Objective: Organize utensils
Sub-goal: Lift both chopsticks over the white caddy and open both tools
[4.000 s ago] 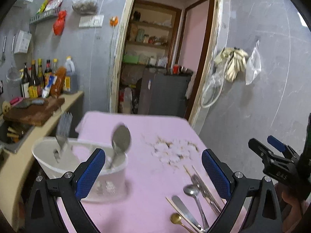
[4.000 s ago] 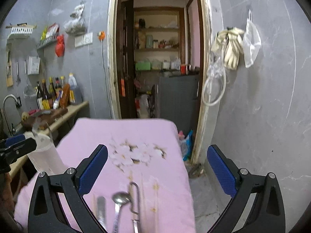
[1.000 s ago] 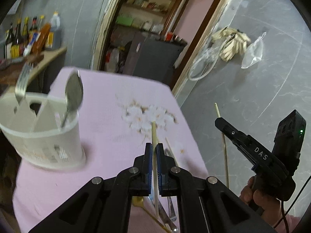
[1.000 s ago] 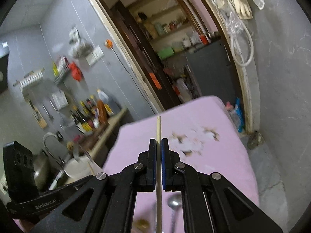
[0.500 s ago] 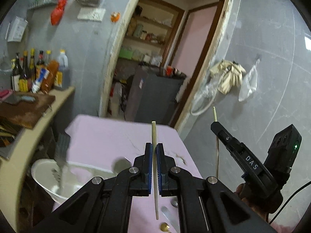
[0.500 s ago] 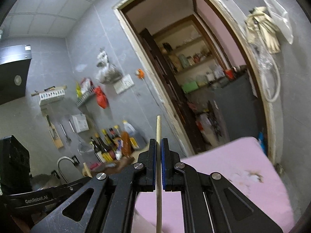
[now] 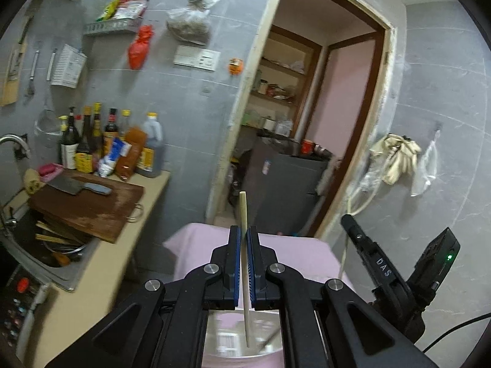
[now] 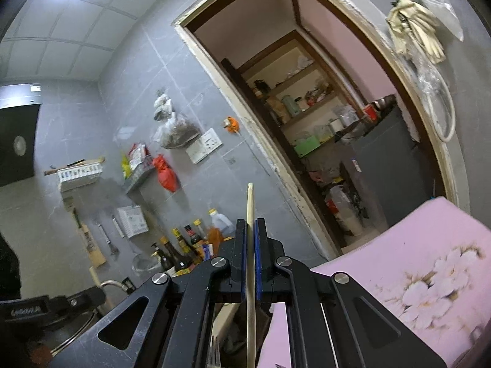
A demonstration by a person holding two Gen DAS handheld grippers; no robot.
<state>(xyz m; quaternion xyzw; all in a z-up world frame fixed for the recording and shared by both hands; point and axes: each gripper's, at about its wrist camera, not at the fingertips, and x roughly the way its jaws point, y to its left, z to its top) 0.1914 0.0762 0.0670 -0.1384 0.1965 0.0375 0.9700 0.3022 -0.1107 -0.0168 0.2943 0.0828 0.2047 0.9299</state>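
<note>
Chopsticks, one pinched upright in each closed pair of our fingers: the left chopstick (image 7: pixel 244 276) hangs tip-down directly over the white holder (image 7: pixel 224 342) below the left gripper (image 7: pixel 243 239), nearer than the right chopstick (image 8: pixel 250 276) in the right gripper (image 8: pixel 250 233).

Left gripper (image 7: pixel 243 239) upright, jaws clamped on a chopstick (image 7: pixel 244 214); right gripper (image 8: pixel 250 236) likewise, tilted.

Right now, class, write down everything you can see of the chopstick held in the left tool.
The pale, slim wooden chopstick stands nearly upright, pinched between the blue pads of the left tool, which is shut on it. Its squared top rises above the pads; its thinner lower end hangs over the white plastic utensil holder. Whether it touches the holder cannot be told.
</note>
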